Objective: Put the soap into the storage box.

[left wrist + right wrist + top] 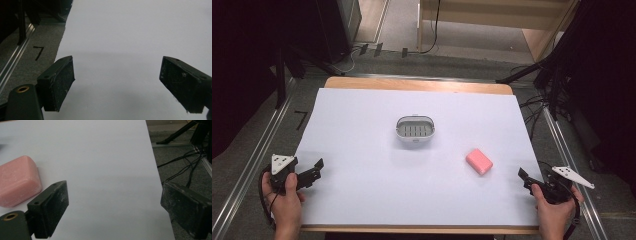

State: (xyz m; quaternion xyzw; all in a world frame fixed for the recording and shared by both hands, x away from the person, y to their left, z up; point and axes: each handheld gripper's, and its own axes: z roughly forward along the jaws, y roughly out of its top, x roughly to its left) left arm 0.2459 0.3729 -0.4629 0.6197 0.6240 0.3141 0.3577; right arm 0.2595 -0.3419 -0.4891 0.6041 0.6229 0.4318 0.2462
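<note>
A pink soap bar (479, 161) lies on the white table sheet (377, 175), right of centre; in the right gripper view the soap bar (18, 180) sits just left of the left jaw. A grey slatted soap dish (415, 130) stands near the middle of the table. My left gripper (314, 170) rests at the sheet's left edge, open, with bare sheet between its jaws (117, 82). My right gripper (524, 179) sits at the sheet's right edge, a short way right of and nearer than the soap, open with nothing between the jaws (115, 207).
Metal rails (257, 160) run along both sides of the table. Cables (537, 107) and dark stand legs lie on the floor to the right. A wooden table edge (417, 85) shows at the far side.
</note>
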